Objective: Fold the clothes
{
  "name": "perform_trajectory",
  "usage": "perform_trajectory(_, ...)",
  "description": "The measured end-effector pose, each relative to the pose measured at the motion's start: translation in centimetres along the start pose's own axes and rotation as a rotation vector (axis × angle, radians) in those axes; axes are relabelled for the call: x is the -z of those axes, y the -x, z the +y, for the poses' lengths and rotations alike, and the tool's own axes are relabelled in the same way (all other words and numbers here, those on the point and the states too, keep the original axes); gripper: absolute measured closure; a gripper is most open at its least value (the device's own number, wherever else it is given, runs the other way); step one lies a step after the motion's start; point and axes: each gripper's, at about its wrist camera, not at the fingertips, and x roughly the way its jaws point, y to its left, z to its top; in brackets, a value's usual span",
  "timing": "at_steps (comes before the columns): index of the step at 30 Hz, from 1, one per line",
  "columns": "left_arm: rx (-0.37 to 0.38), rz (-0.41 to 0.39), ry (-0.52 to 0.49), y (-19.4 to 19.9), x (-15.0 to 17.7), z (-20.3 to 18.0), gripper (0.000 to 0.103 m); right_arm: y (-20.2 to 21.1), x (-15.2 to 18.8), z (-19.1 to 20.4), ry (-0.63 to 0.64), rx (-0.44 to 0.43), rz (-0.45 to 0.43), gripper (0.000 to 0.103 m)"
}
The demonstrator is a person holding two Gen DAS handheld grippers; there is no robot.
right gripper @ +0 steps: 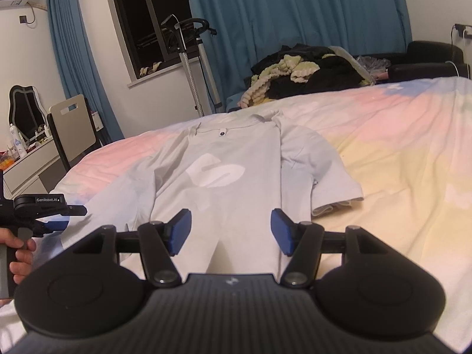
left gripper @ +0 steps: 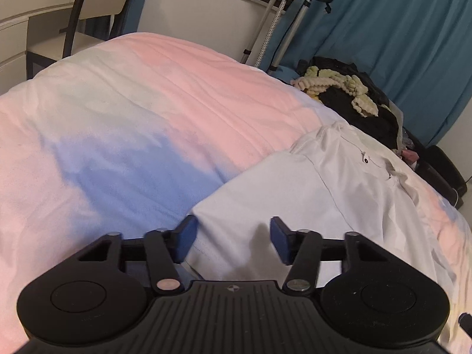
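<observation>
A: The white T-shirt [right gripper: 224, 183] lies spread on the bed [right gripper: 398, 153], collar at the far end, hem near us. Both grippers sit over the near hem, neither holding anything.

B: The left gripper [left gripper: 233, 240] has its pads apart with the shirt's left edge between them, but I can't see them pressing the cloth. The right gripper [right gripper: 228, 230] is likewise apart, over the middle of the hem.

A: What worries you?

B: Three things, I'd judge. The bedding is soft and loose, so a pinch could take the duvet [left gripper: 132, 135] along with the shirt. Second, a pinch might catch only the top layer, and the back would lag and bunch once lifted.

A: And the third?

B: The right sleeve [right gripper: 324, 177] is already rumpled at its cuff. Fold over that and the crease gets locked in. Uneven lifting by the two sides would also skew the fold line.
</observation>
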Motion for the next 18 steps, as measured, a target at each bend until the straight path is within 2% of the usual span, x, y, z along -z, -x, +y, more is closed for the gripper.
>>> perform_trajectory(1, -0.001, -0.002, 0.002, -0.1, -0.1, 0.0, 0.062, -0.1, 0.0, -0.1, -0.007, -0.002, 0.002, 0.042)
perform_trajectory(3, -0.003, -0.004, 0.014, 0.0, -0.3, 0.1, 0.094, -0.4, 0.1, -0.3, -0.015, -0.009, 0.001, 0.042)
perform_trajectory(4, -0.005, -0.004, 0.023, 0.1, -0.4, 0.2, 0.099, -0.5, 0.1, -0.4, -0.013, -0.007, 0.0, 0.041)
perform_trajectory(8, 0.005, -0.054, 0.019, 1.7, -2.0, 0.0, 0.101, -0.7, 0.3, -0.7, -0.018, 0.015, 0.012, 0.041)
perform_trajectory(11, -0.001, -0.105, 0.0, 2.9, -4.7, -0.2, 0.101, -0.5, 0.5, -0.6, -0.018, 0.023, 0.019, 0.041)
perform_trajectory(18, -0.111, -0.22, -0.091, 2.4, -13.7, -0.5, 0.101, -1.2, 1.3, -0.2, 0.005, 0.031, 0.043, 0.041)
